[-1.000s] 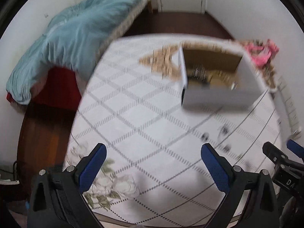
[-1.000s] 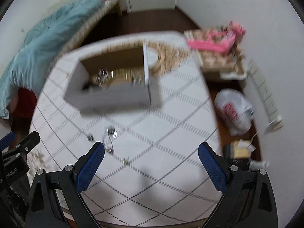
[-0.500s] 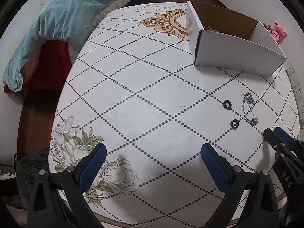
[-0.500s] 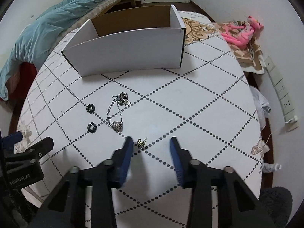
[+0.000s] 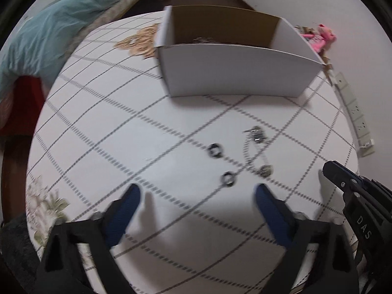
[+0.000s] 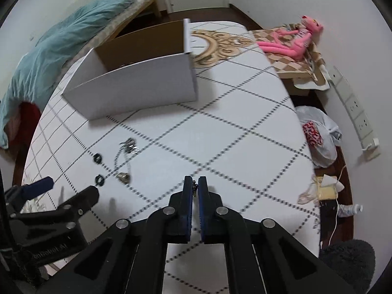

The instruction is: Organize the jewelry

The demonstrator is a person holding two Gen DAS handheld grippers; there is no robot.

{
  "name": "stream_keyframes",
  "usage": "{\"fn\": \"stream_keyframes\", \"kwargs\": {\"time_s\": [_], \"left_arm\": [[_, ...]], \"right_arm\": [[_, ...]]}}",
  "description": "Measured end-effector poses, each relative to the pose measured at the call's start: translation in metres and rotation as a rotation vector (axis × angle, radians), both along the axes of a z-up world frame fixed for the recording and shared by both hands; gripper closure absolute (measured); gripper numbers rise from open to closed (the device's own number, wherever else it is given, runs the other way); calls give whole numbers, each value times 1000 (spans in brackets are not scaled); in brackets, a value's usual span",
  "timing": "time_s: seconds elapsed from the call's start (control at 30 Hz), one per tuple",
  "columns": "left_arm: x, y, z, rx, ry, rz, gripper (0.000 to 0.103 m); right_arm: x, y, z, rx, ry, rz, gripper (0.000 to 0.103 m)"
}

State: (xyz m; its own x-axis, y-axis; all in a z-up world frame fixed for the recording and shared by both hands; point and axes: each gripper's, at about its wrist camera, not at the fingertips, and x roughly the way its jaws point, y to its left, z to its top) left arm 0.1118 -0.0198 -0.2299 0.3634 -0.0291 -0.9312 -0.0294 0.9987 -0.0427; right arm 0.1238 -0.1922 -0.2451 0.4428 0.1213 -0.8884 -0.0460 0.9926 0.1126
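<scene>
The right gripper [image 6: 195, 183] has just been closing, and its blue pads [image 6: 188, 196] now pinch a small metal earring [image 6: 194, 188] at their tips, just above the white table [image 6: 245, 152]. The left gripper [image 5: 197, 194] has also just been narrowing, yet its jaws stand well spread with nothing between them, tips low over the table.

Just ahead of the left tips, nearer the right-hand pad, lies a black ring [image 5: 228, 178]; a second black ring [image 5: 214, 150] lies a little farther out. Just right of these a silver chain [image 5: 254, 150] with small charms runs away from the gripper. From the right wrist view the same pieces lie off to the left of the closed tips, near the left gripper's fingers.

Farther ahead of both stands an open white box [image 5: 235, 73] with a brown inside; some jewelry glints low within it. Beyond the table, left, a teal blanket [image 5: 46, 34] covers a bed; far right a pink plush toy [image 6: 291, 41] lies on a checkered cushion.
</scene>
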Motion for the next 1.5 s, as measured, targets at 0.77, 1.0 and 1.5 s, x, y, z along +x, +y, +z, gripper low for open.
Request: {"fn": "stream_keyframes", "kwargs": {"time_s": [0.77,1.0,1.5], "left_arm": [[-5,-4,30,-42,-94,-46,93],[17,12,89,-83,-204,-29,93],[139,37,112,-194,-139,-44,93]], "right_arm": [[6,-11,29,31,-63,-29,100],[22,2,74,79,-146,11,100],[161,26,89,149,-58,116,100]]}}
